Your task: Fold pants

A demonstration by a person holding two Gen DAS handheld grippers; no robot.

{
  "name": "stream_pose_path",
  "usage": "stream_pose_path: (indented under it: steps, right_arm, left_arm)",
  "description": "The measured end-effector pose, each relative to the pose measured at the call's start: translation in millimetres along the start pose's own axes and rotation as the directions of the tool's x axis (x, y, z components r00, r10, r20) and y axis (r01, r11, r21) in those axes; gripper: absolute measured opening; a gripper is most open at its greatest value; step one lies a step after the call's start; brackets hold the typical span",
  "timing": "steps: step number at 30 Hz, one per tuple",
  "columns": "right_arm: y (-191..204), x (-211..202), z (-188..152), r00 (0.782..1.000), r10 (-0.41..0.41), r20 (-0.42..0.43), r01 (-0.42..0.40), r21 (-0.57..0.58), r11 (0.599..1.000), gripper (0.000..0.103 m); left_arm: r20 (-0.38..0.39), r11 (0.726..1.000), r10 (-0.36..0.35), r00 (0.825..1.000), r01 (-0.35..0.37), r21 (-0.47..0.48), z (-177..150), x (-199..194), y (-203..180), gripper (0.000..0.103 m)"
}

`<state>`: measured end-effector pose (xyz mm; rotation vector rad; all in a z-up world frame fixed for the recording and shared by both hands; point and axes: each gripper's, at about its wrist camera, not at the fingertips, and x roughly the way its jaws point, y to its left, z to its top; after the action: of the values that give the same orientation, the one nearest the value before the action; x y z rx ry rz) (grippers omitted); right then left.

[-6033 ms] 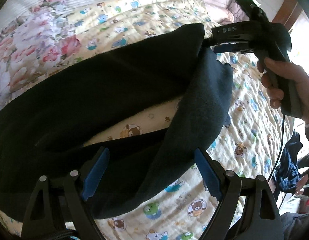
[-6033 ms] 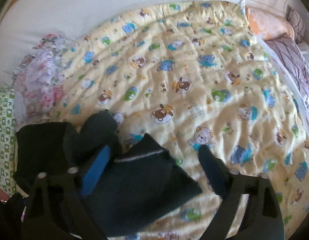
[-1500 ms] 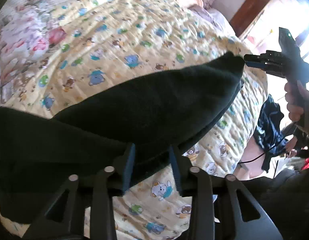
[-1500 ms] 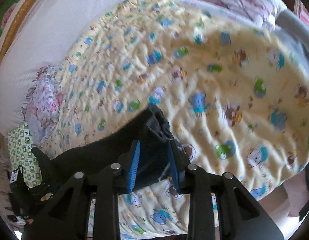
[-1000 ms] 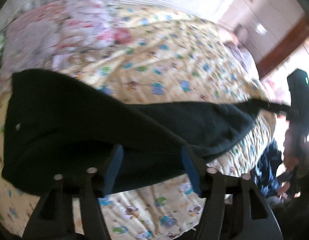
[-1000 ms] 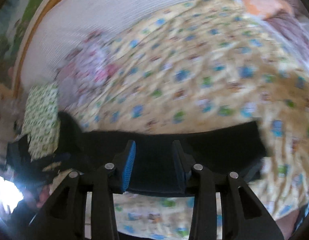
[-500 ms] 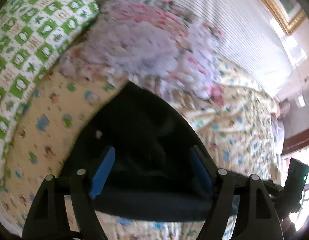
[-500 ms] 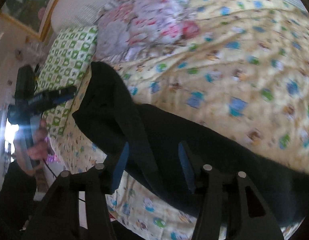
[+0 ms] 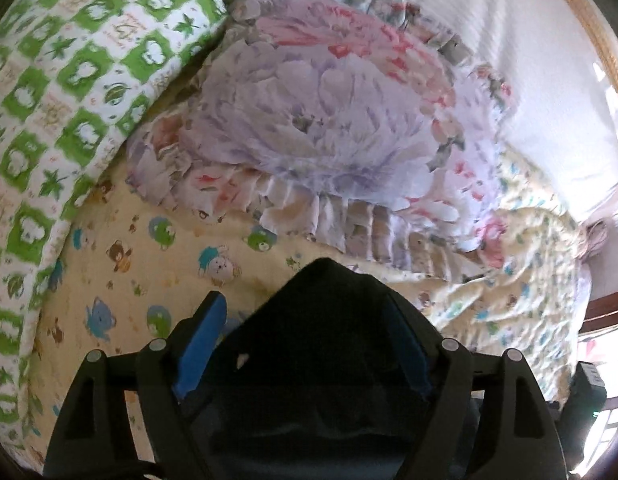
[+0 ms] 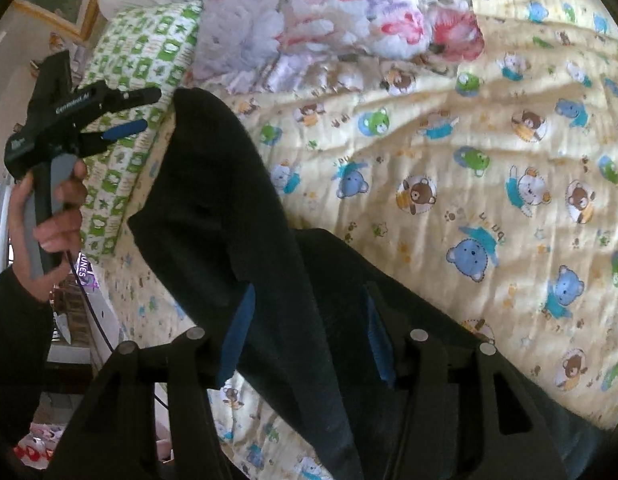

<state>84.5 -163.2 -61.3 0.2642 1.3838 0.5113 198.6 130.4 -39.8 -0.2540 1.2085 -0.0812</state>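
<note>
The dark pants (image 10: 213,200) lie folded on the yellow bear-print quilt (image 10: 469,152), running from the pillows toward the near edge. In the left wrist view the pants (image 9: 329,344) fill the space between my left gripper's (image 9: 305,340) blue-padded fingers, which stand wide apart. From the right wrist view the left gripper (image 10: 141,110) is seen open, just left of the pants' far corner and apart from it. My right gripper (image 10: 305,336) is open, with the pants lying between and under its fingers.
A floral ruffled pillow (image 9: 329,120) and a green-checked pillow (image 9: 69,80) lie at the head of the bed. A white headboard (image 9: 529,60) stands behind. Floor clutter (image 10: 69,320) shows past the bed's left edge.
Both grippers were shut on the pants and carried them across the bed toward the pillows. They have since opened and the pants now rest on the quilt.
</note>
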Motion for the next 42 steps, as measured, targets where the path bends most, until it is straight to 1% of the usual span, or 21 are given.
stream_pose_path:
  steps: [2,4,6,7,9,10,11,14,17,20,22,23,25,27,28,33,36,37,39,40,42]
  right_arm:
    - [-0.6,5.7,1.4,1.0,0.01,-0.011,-0.01,0.004,1.0,0.056]
    - [2.0,9.5,2.7,1.0,0.022,-0.014,-0.022,-0.002,1.0,0.056]
    - [6.5,9.9,3.2,0.999,0.037,-0.006,-0.037,-0.014,0.999,0.056]
    - [9.4,9.8,2.9,0.999,0.039,-0.003,-0.039,-0.024,0.999,0.055]
    - [16.7,10.4,2.3,0.999,0.038,-0.003,-0.038,-0.051,0.998,0.031]
    - [19.2,9.9,1.5,1.0,0.03,-0.004,-0.03,-0.06,0.998,0.014]
    - [22.1,7.2,-0.3,1.0,0.023,0.004,-0.022,-0.07,0.997,0.009]
    - [31.2,-3.6,-7.3,0.998,0.061,0.034,-0.057,-0.101,0.993,0.007]
    - [46.4,-10.8,-15.6,0.996,0.079,0.041,-0.072,-0.164,0.984,0.007]
    - [63.0,-13.9,-24.4,0.994,0.104,0.026,-0.096,-0.21,0.973,0.006]
    - [73.3,-11.8,-31.7,0.995,0.103,0.01,-0.097,-0.242,0.965,0.006]
    - [78.7,-8.5,-36.3,0.996,0.091,0.0,-0.088,-0.262,0.961,0.006]
    - [83.9,-4.2,-43.2,0.996,0.087,-0.015,-0.088,-0.282,0.955,0.006]
    - [84.4,0.5,-48.9,0.996,0.085,-0.035,-0.092,-0.289,0.953,0.006]
    - [84.4,2.2,-50.6,0.995,0.086,-0.041,-0.094,-0.291,0.952,0.006]
    - [83.6,3.4,-58.9,0.993,0.096,-0.063,-0.11,-0.297,0.949,0.006]
    - [86.7,5.3,-62.1,0.994,0.086,-0.075,-0.105,-0.312,0.944,0.006]
    - [87.6,5.6,-62.9,0.994,0.083,-0.076,-0.103,-0.315,0.943,0.006]
    - [88.5,7.3,-63.5,0.994,0.079,-0.08,-0.1,-0.319,0.943,0.006]
    - [88.9,8.3,-63.5,0.994,0.076,-0.082,-0.098,-0.32,0.942,0.006]
    - [89.1,8.1,-64.0,0.994,0.071,-0.078,-0.092,-0.323,0.942,0.006]
  left_arm:
    - [-0.01,0.999,0.025,1.0,-0.025,0.028,2.5,10.2,-4.3,0.08]
    - [-0.001,0.997,0.059,0.998,-0.059,0.057,2.5,14.8,-8.9,0.069]
    - [-0.006,0.995,0.058,0.998,-0.057,0.078,1.4,16.9,-10.8,0.018]
    - [-0.013,0.995,0.056,0.998,-0.055,0.081,-0.5,17.7,-11.3,0.007]
    - [0.019,0.994,0.06,0.998,-0.061,0.086,-5.7,11.3,-9.5,0.005]
    - [0.043,0.994,0.056,0.998,-0.059,0.089,-9.3,4.5,-8.8,0.005]
    - [0.071,0.995,0.045,0.996,-0.051,0.086,-13.1,-4.8,-7.3,0.004]
    - [0.13,0.998,0.0,0.992,-0.009,0.069,-25.3,-30.4,-0.4,0.003]
    - [0.156,0.998,-0.003,0.988,-0.008,0.064,-37.4,-45.4,4.0,0.002]
    - [0.168,0.999,-0.022,0.986,0.015,0.038,-52.7,-56.1,12.3,0.002]
    - [0.146,0.998,-0.062,0.987,0.062,0.003,-65.4,-59.9,22.5,0.002]
    - [0.137,0.993,-0.112,0.984,0.115,-0.019,-73.6,-62.1,27.3,0.003]
    - [0.119,0.981,-0.179,0.977,0.187,-0.056,-85.6,-64.6,31.6,0.017]
    - [0.098,0.97,-0.218,0.971,0.227,-0.091,-95.8,-65.6,30.9,0.08]
    - [0.109,0.97,-0.207,0.972,0.218,-0.104,-100.0,-66.8,29.7,0.087]
    - [0.085,0.965,-0.198,0.976,0.209,-0.157,-101.4,-59.3,19.1,0.087]
    - [0.075,0.976,-0.124,0.989,0.135,-0.169,-91.7,-56.2,11.9,0.087]
    - [0.066,0.975,-0.123,0.99,0.133,-0.18,-88.8,-55.0,10.8,0.087]
    - [0.054,0.963,-0.166,0.985,0.174,-0.207,-84.2,-56.5,11.7,0.087]
    - [0.073,0.949,-0.224,0.972,0.235,-0.212,-84.1,-64.3,10.6,0.087]
    - [0.126,0.943,-0.24,0.962,0.262,-0.204,-85.9,-78.6,8.2,0.087]
